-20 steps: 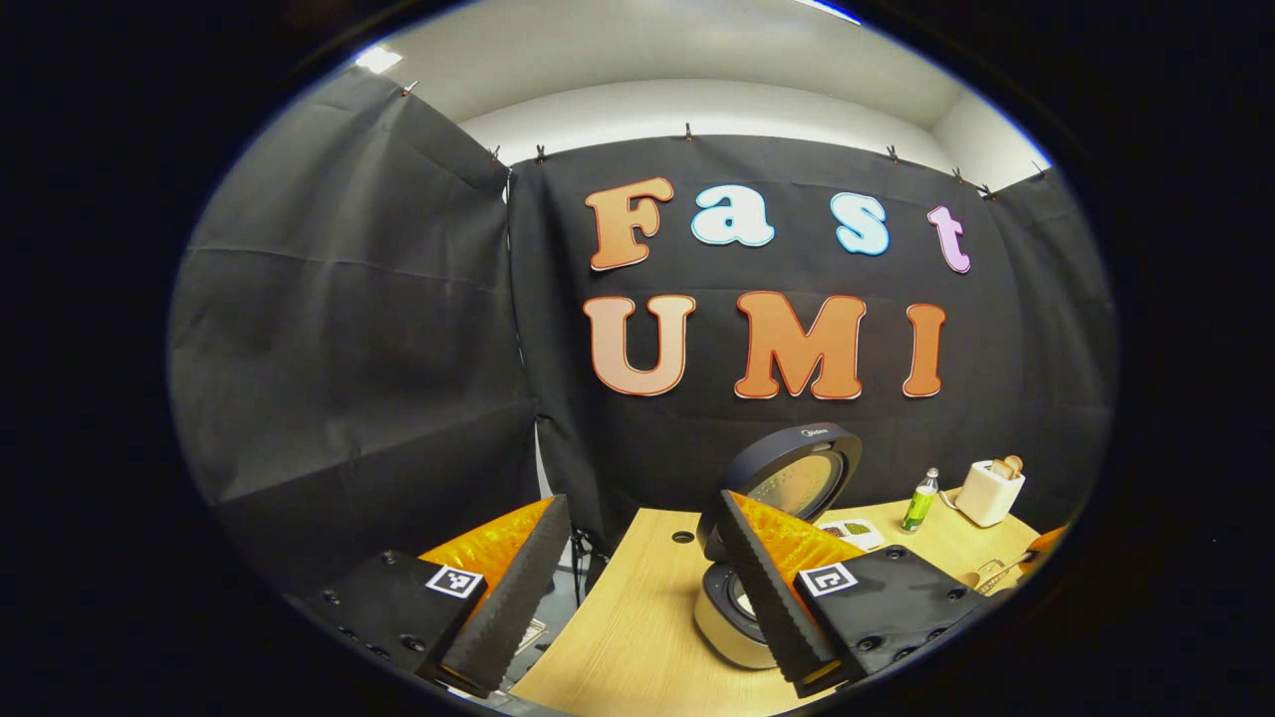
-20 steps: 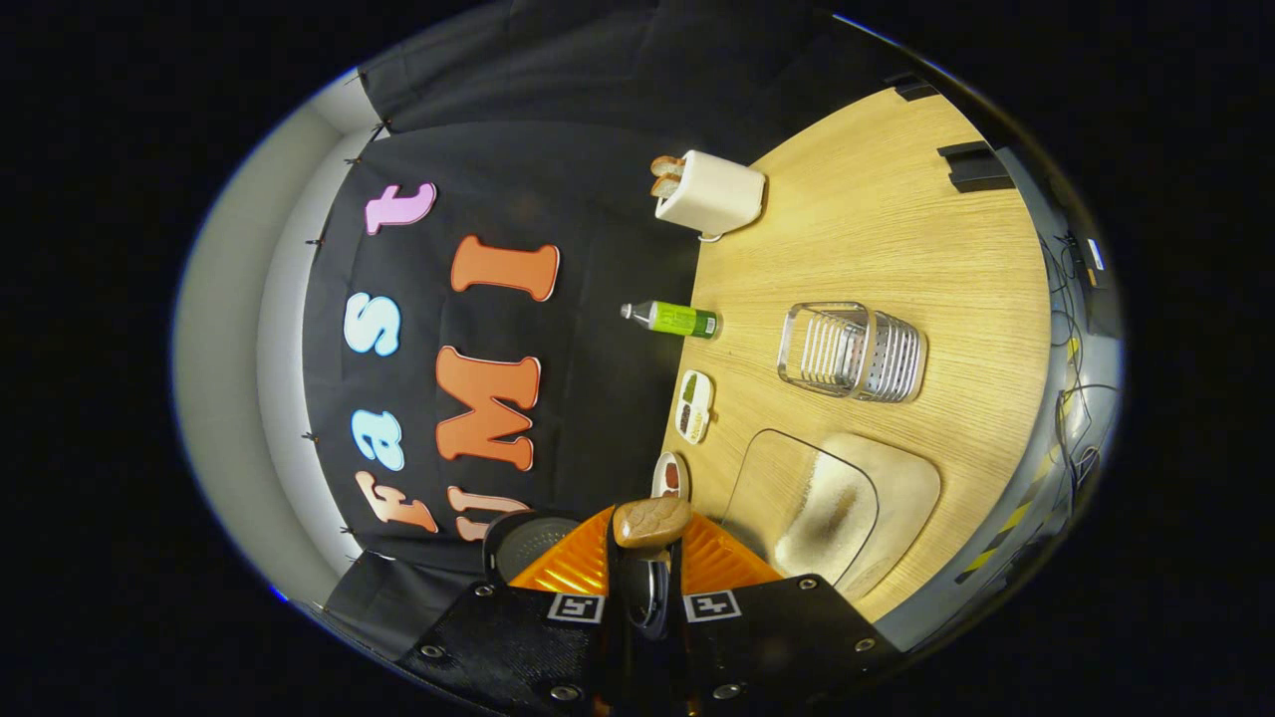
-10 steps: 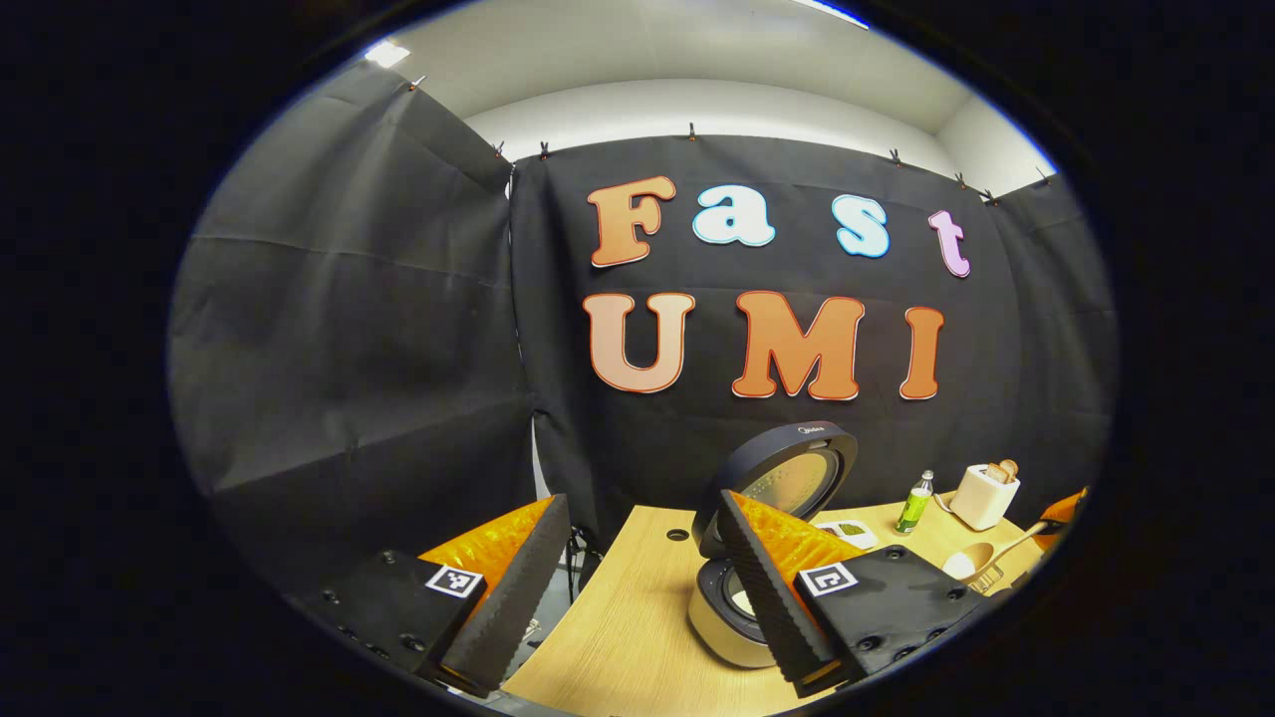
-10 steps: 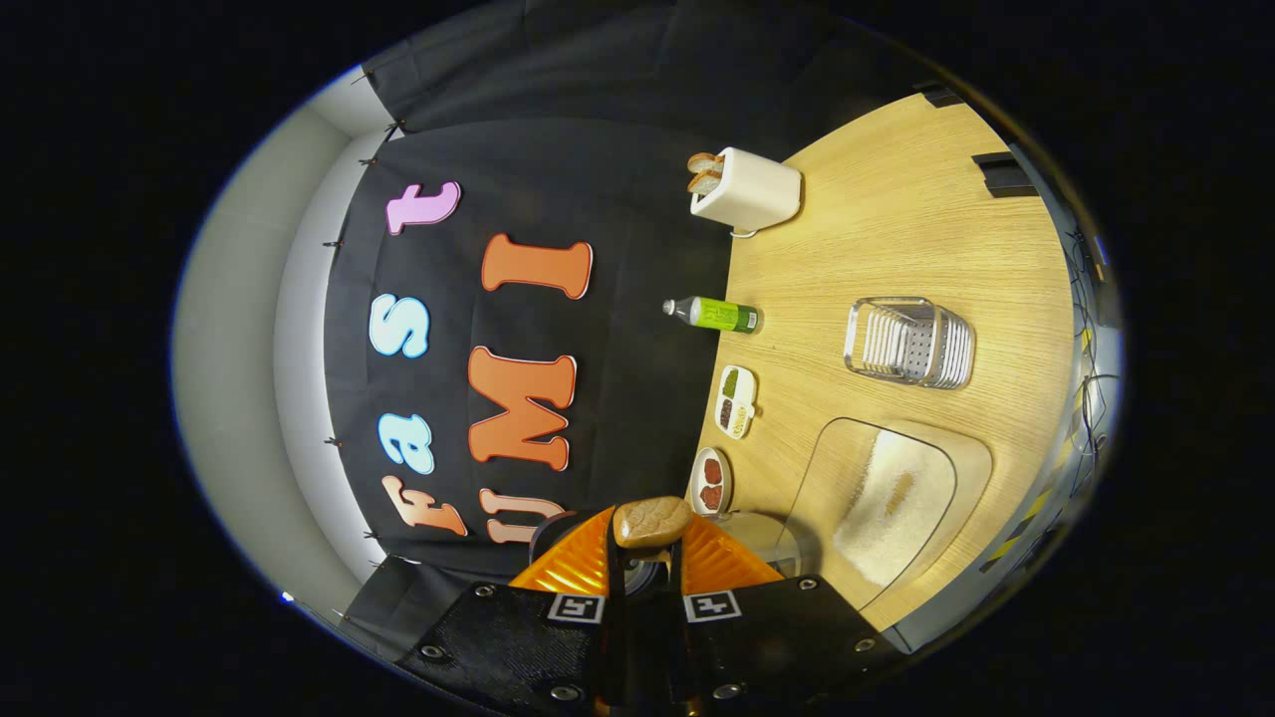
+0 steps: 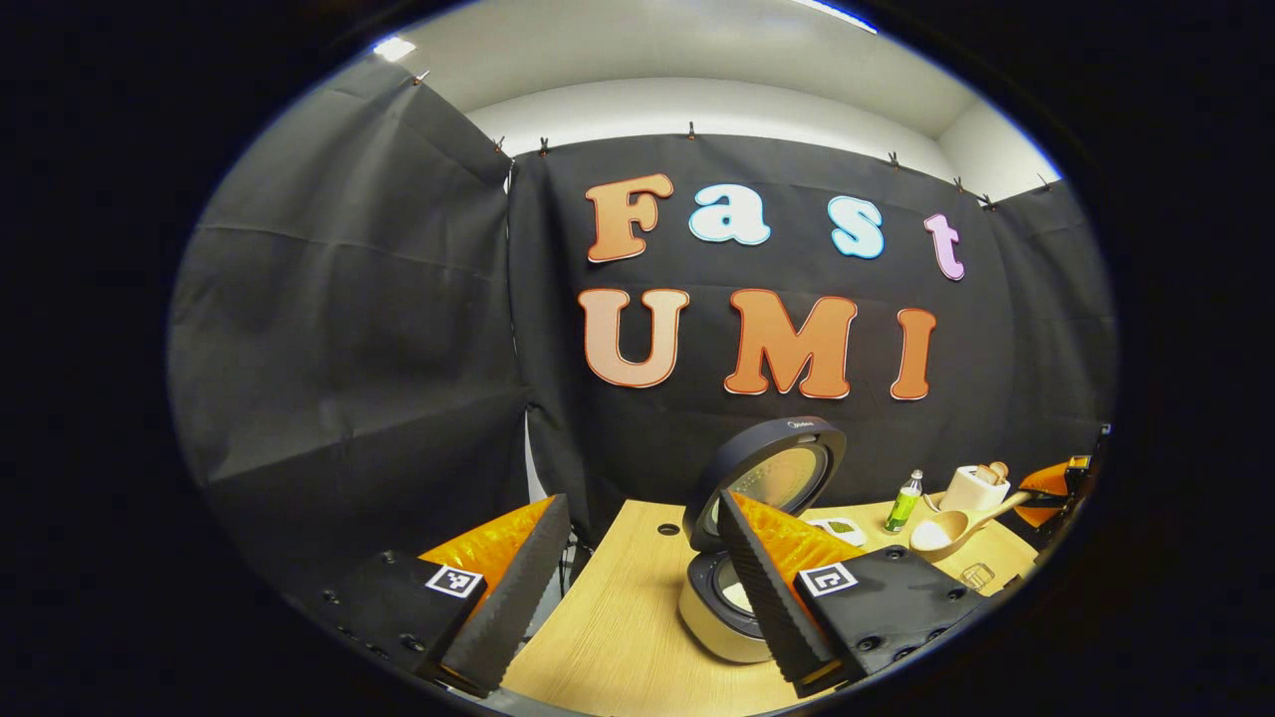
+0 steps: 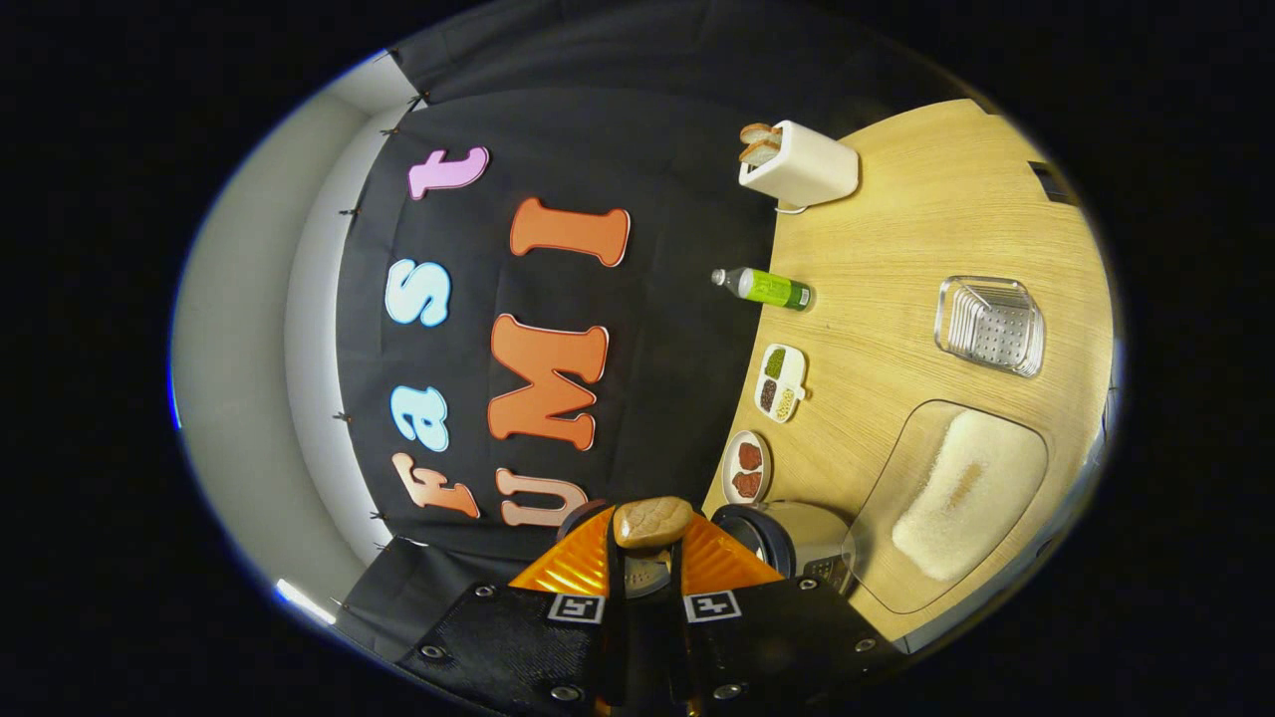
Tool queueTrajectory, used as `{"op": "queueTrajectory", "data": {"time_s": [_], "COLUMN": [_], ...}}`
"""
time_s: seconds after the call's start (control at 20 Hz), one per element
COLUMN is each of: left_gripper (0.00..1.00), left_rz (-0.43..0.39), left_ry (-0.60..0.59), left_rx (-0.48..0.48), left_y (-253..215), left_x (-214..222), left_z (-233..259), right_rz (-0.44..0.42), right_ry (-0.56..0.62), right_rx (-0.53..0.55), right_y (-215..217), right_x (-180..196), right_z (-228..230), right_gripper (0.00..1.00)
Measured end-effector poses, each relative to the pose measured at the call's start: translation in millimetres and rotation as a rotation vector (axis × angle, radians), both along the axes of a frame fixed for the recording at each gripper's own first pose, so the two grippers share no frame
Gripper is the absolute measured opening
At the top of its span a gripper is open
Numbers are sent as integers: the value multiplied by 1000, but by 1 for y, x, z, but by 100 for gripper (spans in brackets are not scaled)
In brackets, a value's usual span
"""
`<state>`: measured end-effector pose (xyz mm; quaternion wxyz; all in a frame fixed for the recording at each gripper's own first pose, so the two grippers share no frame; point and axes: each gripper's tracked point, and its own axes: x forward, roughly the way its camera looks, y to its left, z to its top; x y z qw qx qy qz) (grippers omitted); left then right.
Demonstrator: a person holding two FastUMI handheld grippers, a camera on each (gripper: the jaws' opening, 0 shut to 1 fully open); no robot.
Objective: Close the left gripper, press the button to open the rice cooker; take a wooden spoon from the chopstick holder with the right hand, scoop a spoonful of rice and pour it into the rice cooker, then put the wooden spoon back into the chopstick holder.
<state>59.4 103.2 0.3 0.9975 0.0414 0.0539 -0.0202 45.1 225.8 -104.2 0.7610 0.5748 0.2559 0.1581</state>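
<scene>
Above wooden table [image 6: 896,229], right hand-held gripper [image 6: 647,558] pinching wooden spoon [image 6: 652,522]; left hand-held gripper [image 5: 637,588] spread.

I saw a pale wood-grain table [image 6: 896,229] along the right of the right gripper view. On it stood a cream rectangular toaster [image 6: 802,164] with brown bread slices at upper centre, a green bottle with a white cap [image 6: 767,288] below it, and a silver slotted metal holder [image 6: 989,325] at far right. White rice lay in a clear tray [image 6: 951,493] at lower right. In the left gripper view, the rice cooker [image 5: 742,543] had a dark lid and cream body, low in the frame.
</scene>
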Motion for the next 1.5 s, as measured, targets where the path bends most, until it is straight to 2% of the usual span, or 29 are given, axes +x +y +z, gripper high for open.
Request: {"op": "queueTrajectory", "data": {"time_s": [0.35, 0.7, 0.8, 1.15, 1.5], "left_gripper": [98, 100, 98, 100, 97], "left_rz": [26, 57, 60, 76, 74], "left_ry": [-7, -7, -10, -6, -12], "left_rx": [2, 25, 35, 31, 39], "left_y": [17, 33, 36, 42, 41], "left_x": [-4, -7, -7, -7, -8], "left_z": [5, 4, 4, 2, 3], "right_rz": [78, 135, 152, 181, 190], "right_ry": [-55, -167, -191, -232, -268], "right_rx": [-68, -214, -250, -347, -420], "right_y": [54, 99, 112, 127, 131], "right_x": [22, 32, 30, 32, 35], "right_z": [15, 26, 26, 20, 20], "right_gripper": [14, 15, 15, 15, 14]}}
